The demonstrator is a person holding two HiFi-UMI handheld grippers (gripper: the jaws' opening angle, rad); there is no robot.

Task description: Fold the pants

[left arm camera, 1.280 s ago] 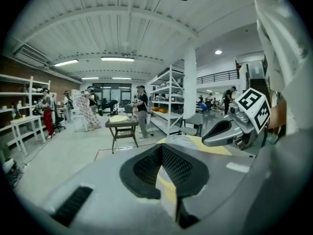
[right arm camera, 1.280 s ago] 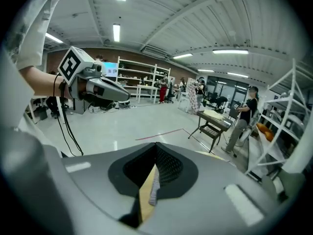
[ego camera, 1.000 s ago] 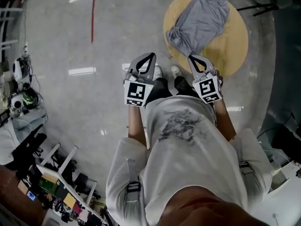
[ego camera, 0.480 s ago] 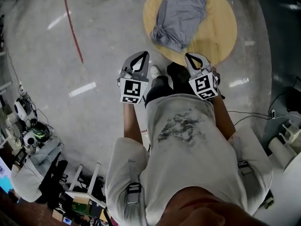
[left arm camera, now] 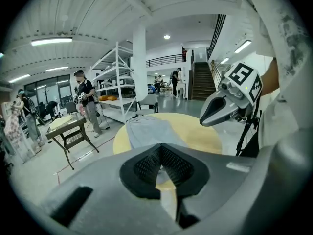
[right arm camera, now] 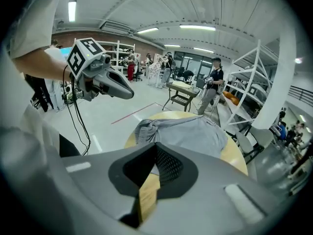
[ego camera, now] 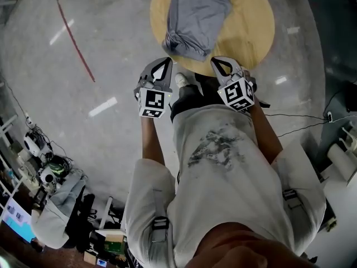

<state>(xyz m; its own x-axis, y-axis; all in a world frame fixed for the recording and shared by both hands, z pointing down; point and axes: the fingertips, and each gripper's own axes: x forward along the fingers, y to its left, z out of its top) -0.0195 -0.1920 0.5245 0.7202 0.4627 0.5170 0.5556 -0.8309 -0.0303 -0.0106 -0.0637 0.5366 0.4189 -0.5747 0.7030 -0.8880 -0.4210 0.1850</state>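
The pants [ego camera: 196, 14] lie in a loose grey heap on the round wooden desk [ego camera: 254, 29]. In the head view they run from the top edge of the frame down to a bunched, knotted end near the desk's 7 o'clock rim. The wood at 3 o'clock is bare.

We hold both tongs in the air just short of that near rim, apart from the cloth. The left tongs [ego camera: 165, 63] sit at 7 o'clock from the bunched end and the right tongs [ego camera: 219, 61] at 5 o'clock. Each pair is squeezed narrow, jaw against jaw, with nothing between them. Each gripper view shows the pants and the desk past the closed tips.

Between the tongs, at the desk's foot, a white shoe [ego camera: 181, 80] shows above our pale printed shirt [ego camera: 223, 161]. A red line [ego camera: 75, 43] crosses the grey floor at 10 o'clock. A clutter of gear [ego camera: 50, 177] sits at 8 o'clock.

In the left gripper view, a dark side table [left arm camera: 73, 131] stands at 9 o'clock from the desk. A person [left arm camera: 87, 104] stands just behind it, with white shelving [left arm camera: 120, 80] and a staircase [left arm camera: 201, 82] further back.
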